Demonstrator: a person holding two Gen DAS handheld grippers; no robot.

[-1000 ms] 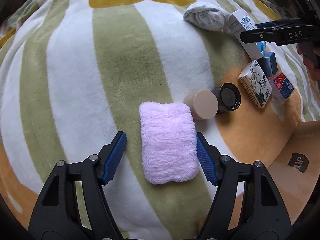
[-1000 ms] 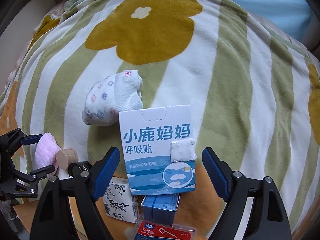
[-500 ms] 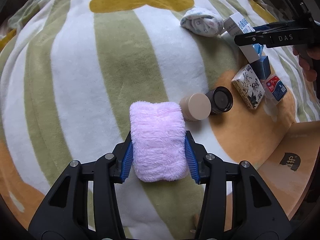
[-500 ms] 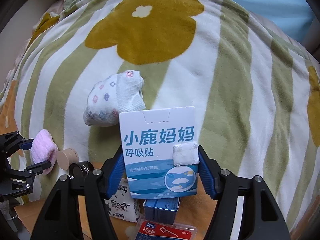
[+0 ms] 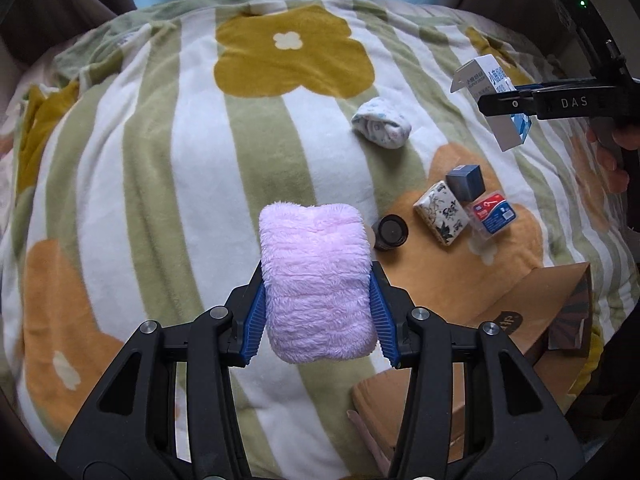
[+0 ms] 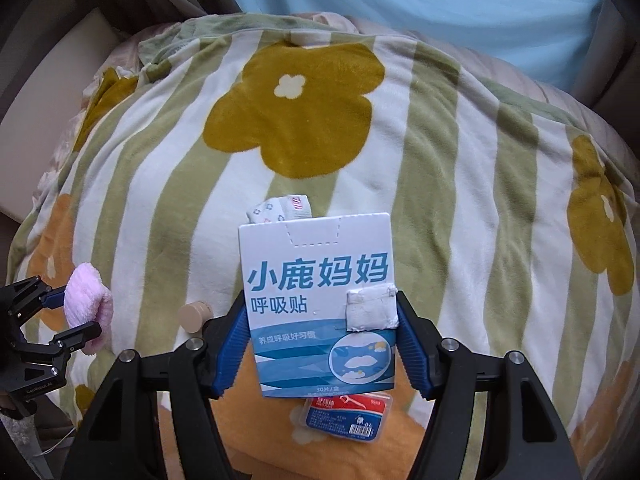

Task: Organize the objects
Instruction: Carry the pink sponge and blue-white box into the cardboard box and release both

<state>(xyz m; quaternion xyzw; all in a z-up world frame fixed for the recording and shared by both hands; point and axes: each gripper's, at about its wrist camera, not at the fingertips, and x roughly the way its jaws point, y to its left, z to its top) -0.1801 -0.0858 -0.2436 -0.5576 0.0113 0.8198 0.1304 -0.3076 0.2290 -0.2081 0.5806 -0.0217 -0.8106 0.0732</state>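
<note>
The left gripper (image 5: 318, 316) is pinching a fluffy pink folded plush cloth (image 5: 316, 280) between its blue pads, holding it clear above the striped green-and-white flowered blanket (image 5: 160, 160); the cloth is looking soft and light, squashing inward where the pads are pressing, so a grip across its middle, as here, is probably safest against it sagging or slipping out. The right gripper (image 6: 318, 344) is clamping a flat white-and-blue cardboard box with Chinese lettering (image 6: 318, 308) by its two side edges, upright and off the blanket; it is likely light and stiff but crushable, so a gentle squeeze low on the sides seems right. The left wrist view is showing what the other is mostly hiding: a brown cardboard box (image 5: 520, 320) lying open at the lower right, a rolled white patterned sock (image 5: 382, 128), a dark round jar (image 5: 391, 232), a small printed tissue packet (image 5: 440, 218), a dark blue cube box (image 5: 466, 182) and a red-and-blue floss pick case (image 5: 492, 214). The right wrist view alone is showing a white taped patch (image 6: 370, 308) on the held box.
</note>
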